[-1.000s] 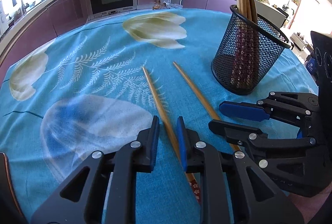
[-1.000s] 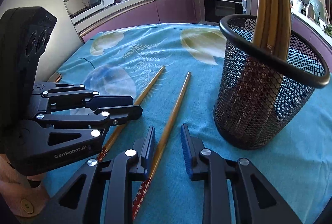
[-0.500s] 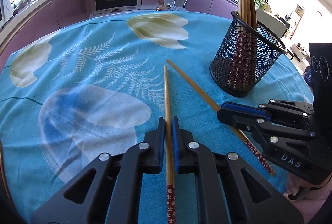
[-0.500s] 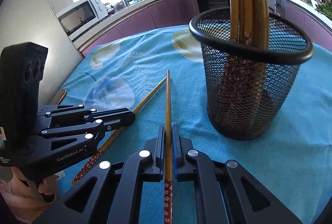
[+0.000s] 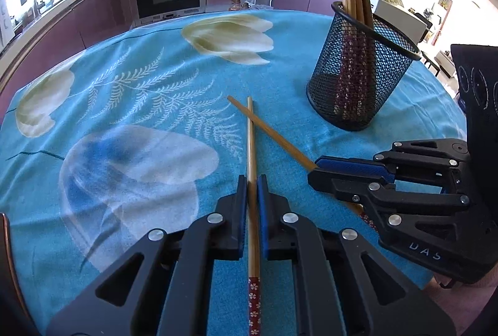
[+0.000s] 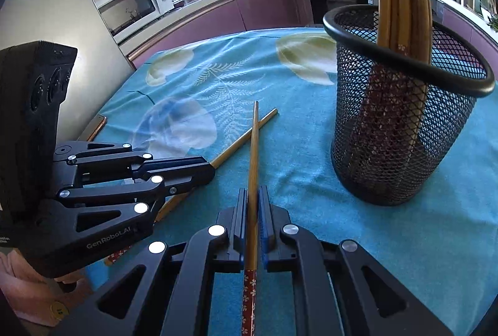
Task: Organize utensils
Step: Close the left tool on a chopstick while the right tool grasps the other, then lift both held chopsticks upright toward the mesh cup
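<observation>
- Round table draped in a turquoise cloth (image 5: 149, 105) printed with pale tulips, white fern fronds and a bluish blossom.
- Standing on the cloth, off to one side: black wire-mesh cylinder holder (image 5: 358, 87), upright, packed with bamboo chopsticks.
- Near the holder: two loose bamboo chopsticks with red flowered ends (image 5: 250, 130) (image 5: 274, 136), tips crossing; contact with the cloth unclear.

Both grippers, left gripper (image 5: 252, 180) and right gripper (image 6: 253, 191), are built of black linked bars, dotted with silver screws and lined with blue pads. "GenRobot.AI" and "DAS" are printed in white.
</observation>
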A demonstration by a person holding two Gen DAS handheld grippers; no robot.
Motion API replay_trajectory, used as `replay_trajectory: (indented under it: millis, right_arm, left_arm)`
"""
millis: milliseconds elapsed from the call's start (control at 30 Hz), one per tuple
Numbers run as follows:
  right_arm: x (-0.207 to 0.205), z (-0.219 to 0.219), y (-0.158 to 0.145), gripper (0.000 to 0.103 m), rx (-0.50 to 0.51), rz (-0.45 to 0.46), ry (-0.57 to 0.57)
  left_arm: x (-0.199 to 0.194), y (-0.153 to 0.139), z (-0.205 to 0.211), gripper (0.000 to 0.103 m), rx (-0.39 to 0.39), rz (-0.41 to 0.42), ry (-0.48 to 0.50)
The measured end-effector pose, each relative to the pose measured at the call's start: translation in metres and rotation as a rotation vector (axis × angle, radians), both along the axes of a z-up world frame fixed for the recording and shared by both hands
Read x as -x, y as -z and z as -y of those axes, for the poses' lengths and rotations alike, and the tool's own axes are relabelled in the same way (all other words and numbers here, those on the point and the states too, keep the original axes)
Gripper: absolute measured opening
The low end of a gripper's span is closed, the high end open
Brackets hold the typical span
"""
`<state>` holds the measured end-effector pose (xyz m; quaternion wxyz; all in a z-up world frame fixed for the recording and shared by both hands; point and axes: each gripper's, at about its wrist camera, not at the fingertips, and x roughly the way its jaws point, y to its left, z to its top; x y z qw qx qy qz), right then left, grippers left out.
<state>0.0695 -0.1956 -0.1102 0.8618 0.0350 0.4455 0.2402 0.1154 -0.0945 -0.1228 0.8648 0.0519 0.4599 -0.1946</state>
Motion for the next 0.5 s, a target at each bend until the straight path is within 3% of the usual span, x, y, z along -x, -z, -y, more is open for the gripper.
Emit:
replay_trajectory:
  millis: [300,500]
  right_arm:
    - [-0.002,0.0,0.002,0.006,0.007,0.015,0.003]
    - [0.001,0.01,-0.004,0.006,-0.03,0.032,0.012]
  left_arm:
    - [-0.003,0.001,0.004,0.008,-0.016,0.013,0.004]
    - [0.0,-0.003,0.001,0.007,0.018,0.011,-0.006]
